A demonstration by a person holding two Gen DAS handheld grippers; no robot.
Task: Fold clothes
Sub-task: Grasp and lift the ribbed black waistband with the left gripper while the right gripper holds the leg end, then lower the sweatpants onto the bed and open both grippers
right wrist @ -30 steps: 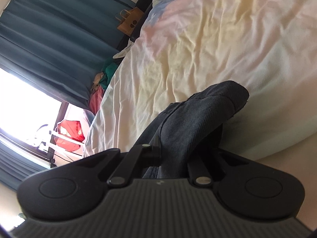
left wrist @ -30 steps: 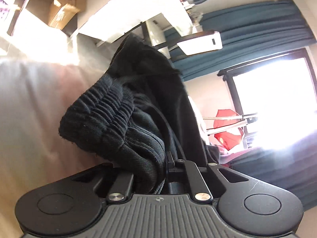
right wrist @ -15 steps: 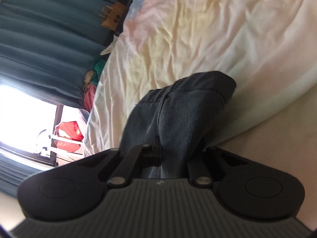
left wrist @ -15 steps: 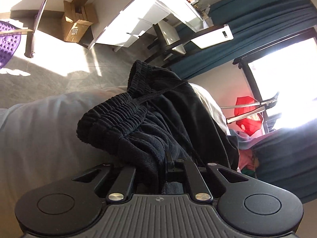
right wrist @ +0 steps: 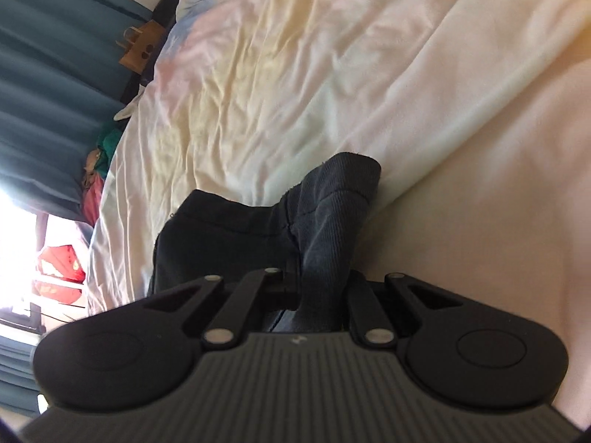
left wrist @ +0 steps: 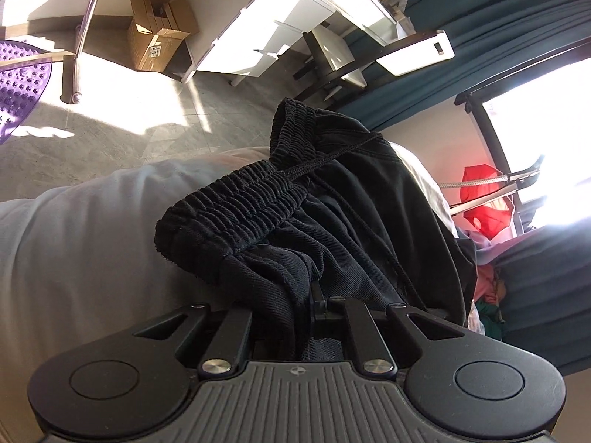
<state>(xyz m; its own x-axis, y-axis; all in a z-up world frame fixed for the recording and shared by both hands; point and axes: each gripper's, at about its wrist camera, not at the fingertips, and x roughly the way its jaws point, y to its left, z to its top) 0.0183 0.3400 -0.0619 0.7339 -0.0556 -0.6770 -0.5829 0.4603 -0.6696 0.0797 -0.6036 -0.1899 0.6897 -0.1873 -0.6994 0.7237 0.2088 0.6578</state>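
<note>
Black sweatpants (left wrist: 332, 214) with an elastic ribbed waistband (left wrist: 236, 203) and a drawstring lie bunched on the pale bed sheet (left wrist: 74, 258). My left gripper (left wrist: 303, 306) is shut on the fabric just below the waistband. In the right wrist view, my right gripper (right wrist: 314, 288) is shut on the ribbed cuff end (right wrist: 340, 199) of the same pants (right wrist: 221, 243), close above the cream sheet (right wrist: 332, 74). The fingertips of both grippers are buried in the cloth.
Beside the bed is a grey floor (left wrist: 92, 136) with a cardboard box (left wrist: 159, 33), a white desk (left wrist: 288, 22), a black stool (left wrist: 332, 62) and a purple mat (left wrist: 18, 85). Teal curtains (right wrist: 55, 55), a bright window and red cloth (left wrist: 484, 195) stand beyond the bed.
Both grippers have come lower toward the bed with the pants. The waistband now rests on the sheet, and more of the pants leg shows lying on the sheet in the right wrist view.
</note>
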